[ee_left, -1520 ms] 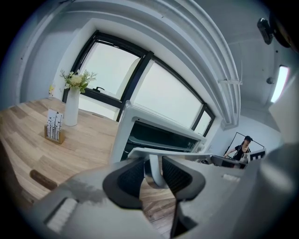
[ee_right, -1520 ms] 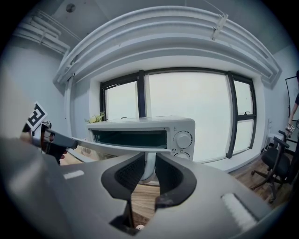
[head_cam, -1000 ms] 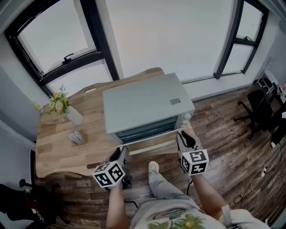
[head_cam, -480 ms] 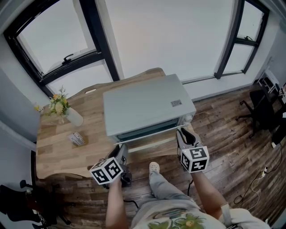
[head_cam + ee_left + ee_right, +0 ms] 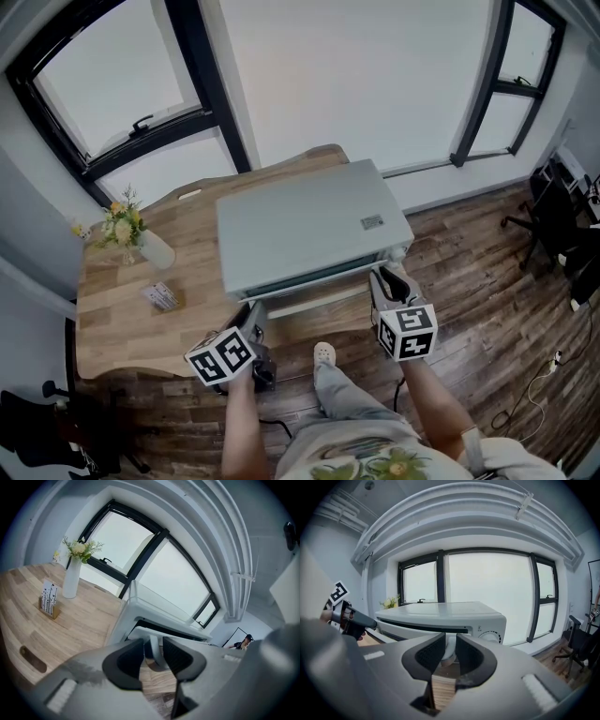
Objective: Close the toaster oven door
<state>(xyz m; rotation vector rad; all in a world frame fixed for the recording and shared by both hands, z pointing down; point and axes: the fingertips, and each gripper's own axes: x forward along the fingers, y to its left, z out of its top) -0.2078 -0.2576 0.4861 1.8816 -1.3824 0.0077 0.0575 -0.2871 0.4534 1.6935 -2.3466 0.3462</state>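
Note:
The pale grey toaster oven (image 5: 300, 230) stands on the wooden table (image 5: 122, 323), its door tilted up close to the front with a narrow dark gap left. Along the door's edge runs the white handle (image 5: 314, 302). My left gripper (image 5: 251, 321) holds the handle's left end, and my right gripper (image 5: 384, 279) holds its right end. In the left gripper view the handle's post (image 5: 154, 648) sits between the pads of the left gripper (image 5: 153, 654). The right gripper view shows the right gripper (image 5: 448, 654) likewise shut on the white handle (image 5: 448, 646), below the oven (image 5: 440, 616).
A white vase of flowers (image 5: 141, 236) and a small card holder (image 5: 161, 297) stand on the table's left part. Windows run behind the table. An office chair (image 5: 553, 220) stands on the wood floor at the right. The person's shoe (image 5: 322, 352) is under the table edge.
The door has swung up toward the oven front, so the dark opening has narrowed. Both grippers have moved up and in with the handle.

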